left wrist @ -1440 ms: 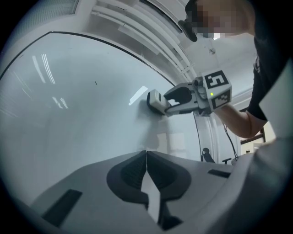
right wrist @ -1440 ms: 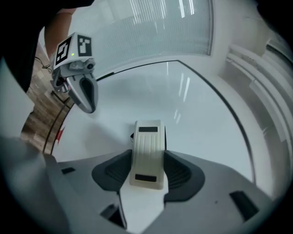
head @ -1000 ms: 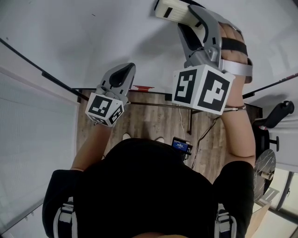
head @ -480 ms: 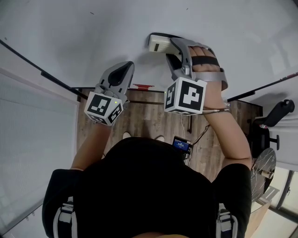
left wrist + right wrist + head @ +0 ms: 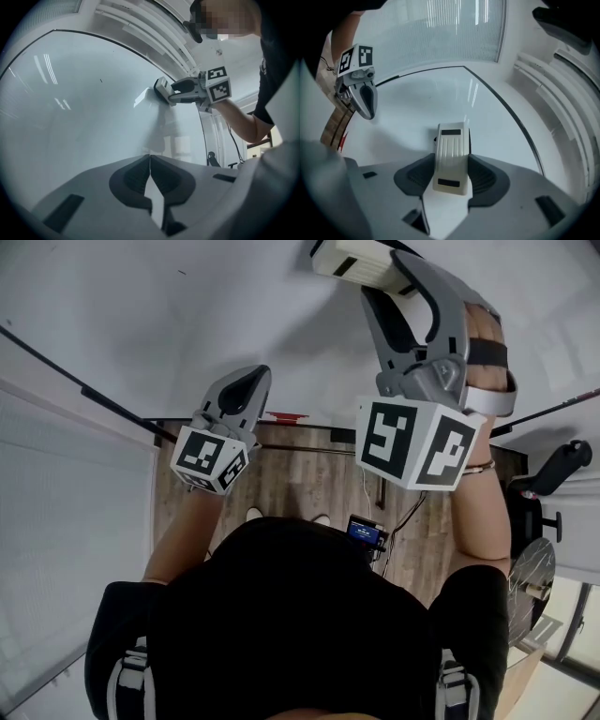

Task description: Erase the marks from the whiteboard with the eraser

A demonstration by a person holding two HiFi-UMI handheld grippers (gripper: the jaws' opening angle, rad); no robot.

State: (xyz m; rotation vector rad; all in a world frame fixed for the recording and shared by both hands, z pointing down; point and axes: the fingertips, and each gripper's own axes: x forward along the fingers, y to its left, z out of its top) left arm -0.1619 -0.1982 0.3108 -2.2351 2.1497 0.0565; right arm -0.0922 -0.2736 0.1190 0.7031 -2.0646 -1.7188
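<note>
**While the right gripper is clamping the eraser, the left gripper is idling closed**

Seen along the right jaws, the dark ribbed pads are squeezing the eraser's two long sides, its cream, grooved plastic back facing the camera. That view is not showing how it meets the whiteboard. The left gripper view is catching it side-on, with the eraser's face lying flat against the glossy white surface, high on the board. The left jaws are pressed tip to tip with nothing between them, pointing at bare board lower down and well apart from the eraser.

Only the left gripper view is picking out a small dark mark, off to the eraser's left. From the head view, the right gripper's grey shell and black-and-white marker cube are covering most of the eraser. A thin black frame is edging the board, with wood-plank floor below and a black chair at the right.
</note>
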